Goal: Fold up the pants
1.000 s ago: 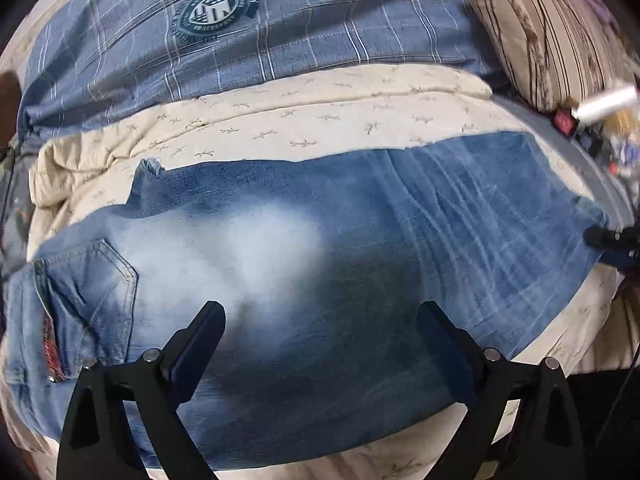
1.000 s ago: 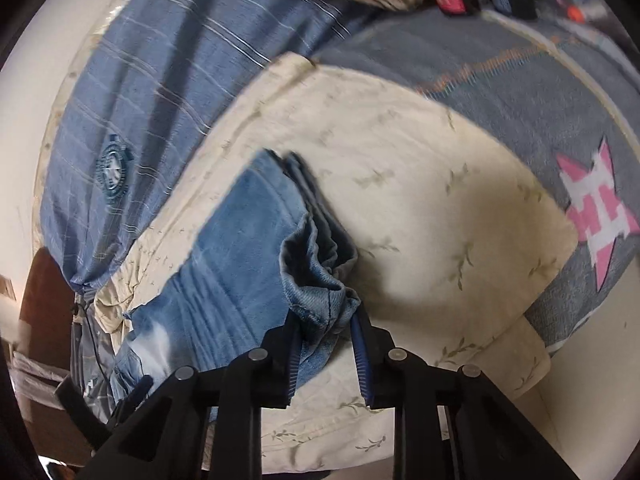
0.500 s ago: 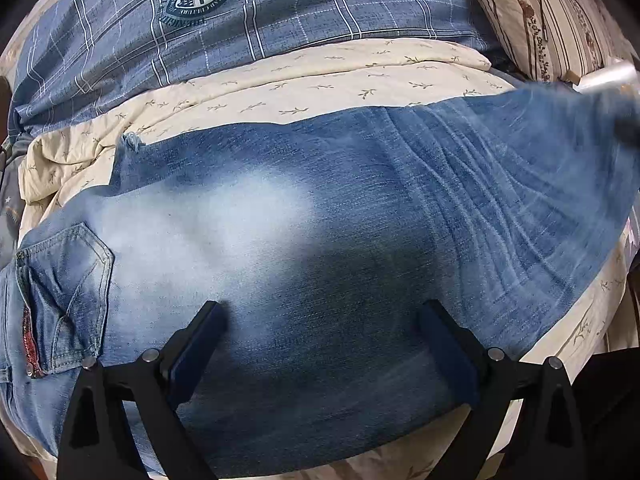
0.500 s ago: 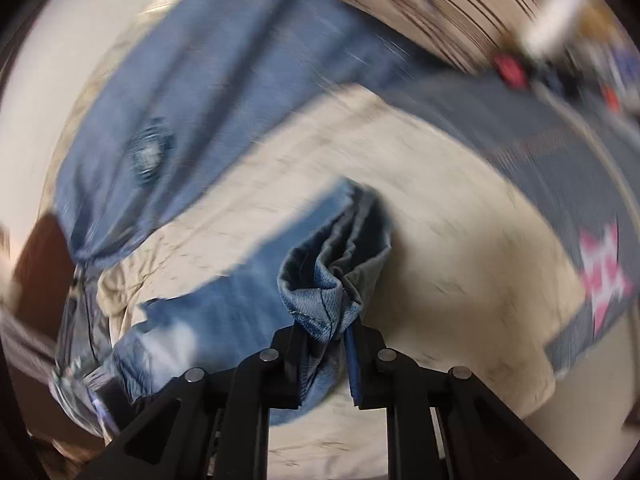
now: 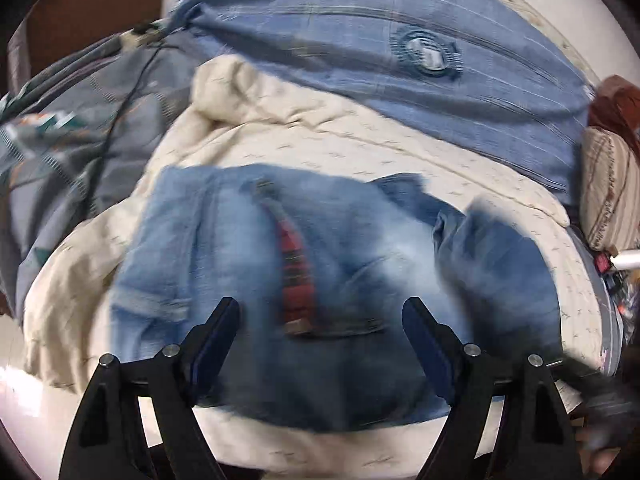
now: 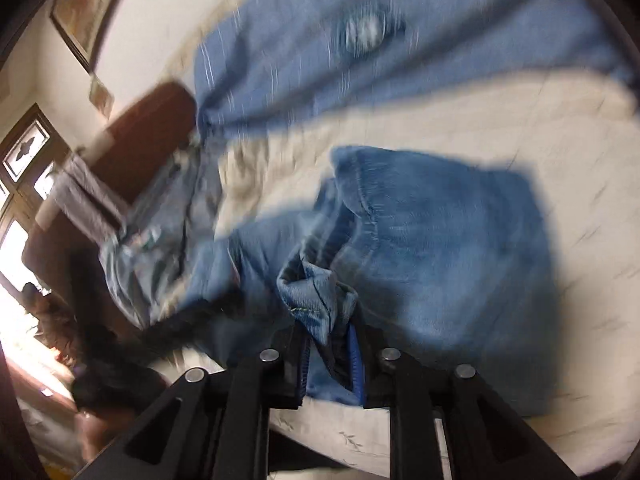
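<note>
Blue jeans [image 5: 224, 240] lie on the cream quilt [image 5: 280, 120], the waist end with a red plaid strip [image 5: 294, 256] facing me. My left gripper [image 5: 320, 308] hovers over that waist end. Its jaws are closing but still stand wide, with denim under them and nothing pinched. In the right wrist view the jeans [image 6: 440, 240] are doubled over. My right gripper [image 6: 330, 344] is clamped on the bunched leg hem [image 6: 316, 292]; its jaws are opening slightly and the cloth is still between the pads. Both views are motion-blurred.
A blue checked cover with a round badge [image 5: 400, 20] lies behind the quilt. To the left is a grey patterned blanket [image 5: 60, 120], to the right a striped pillow [image 5: 608, 184]. A brown headboard [image 6: 148, 140] and a window [image 6: 24, 160] are at the left.
The right gripper carried the leg hem across, so the leg now lies doubled over toward the waist. The left gripper swung over to the waist end and its jaws narrowed a little.
</note>
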